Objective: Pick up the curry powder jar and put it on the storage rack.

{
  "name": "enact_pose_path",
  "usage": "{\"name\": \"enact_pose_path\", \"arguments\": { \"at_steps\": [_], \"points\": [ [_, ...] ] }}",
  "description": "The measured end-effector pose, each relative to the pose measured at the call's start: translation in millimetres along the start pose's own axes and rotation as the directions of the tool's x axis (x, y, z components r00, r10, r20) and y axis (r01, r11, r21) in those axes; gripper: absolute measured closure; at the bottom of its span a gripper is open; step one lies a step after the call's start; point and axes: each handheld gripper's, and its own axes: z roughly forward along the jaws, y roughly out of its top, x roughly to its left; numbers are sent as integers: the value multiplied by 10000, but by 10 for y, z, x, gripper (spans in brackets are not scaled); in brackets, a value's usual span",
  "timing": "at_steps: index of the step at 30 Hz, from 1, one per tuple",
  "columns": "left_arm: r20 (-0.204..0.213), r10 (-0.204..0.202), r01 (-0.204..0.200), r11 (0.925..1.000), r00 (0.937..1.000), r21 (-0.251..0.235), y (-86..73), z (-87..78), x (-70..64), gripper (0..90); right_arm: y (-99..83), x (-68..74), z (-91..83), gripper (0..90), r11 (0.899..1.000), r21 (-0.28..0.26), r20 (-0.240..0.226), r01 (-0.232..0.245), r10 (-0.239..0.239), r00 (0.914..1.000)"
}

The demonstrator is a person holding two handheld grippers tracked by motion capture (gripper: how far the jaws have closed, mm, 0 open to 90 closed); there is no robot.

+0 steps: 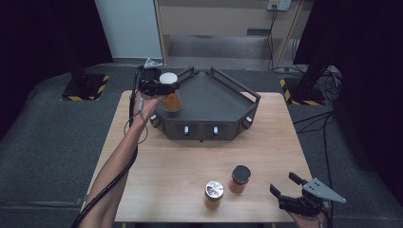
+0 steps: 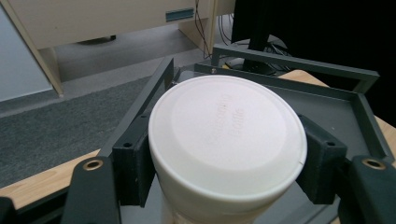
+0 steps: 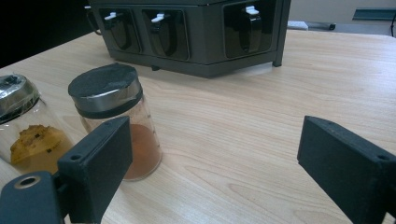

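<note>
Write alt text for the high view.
A person's left gripper holds a white-lidded jar over a dark tray on a wooden table. Two more jars stand near the open right gripper.

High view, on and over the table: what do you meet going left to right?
Left gripper shut on the white-lidded jar → dark rack → silver-lidded jar → black-lidded jar → right gripper, open.

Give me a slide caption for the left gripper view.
Left tool clamps a white-lidded jar above the dark tray.
</note>
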Motion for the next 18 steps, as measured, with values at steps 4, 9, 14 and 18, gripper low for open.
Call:
{"name": "enact_pose_path", "arguments": {
  "at_steps": [4,9,14,18],
  "points": [
    [-112,-59,60,10000,9999,36,-5,61,-3,322,2,-3,-3,104,10000,7,-18,-4,4,10000],
    [-174,-134,136,9998,9998,128,-38,119,6,323,1,-3,-3,104,10000,6,-15,-38,38,10000],
    [-220,-105,108,9999,9997,125,-69,145,-7,323,2,-4,-3,104,10000,14,-16,-44,44,10000],
    [-267,-37,42,9998,9996,183,-77,164,-23,323,3,-2,-1,104,10000,21,-8,-37,37,10000]
  ]
}}
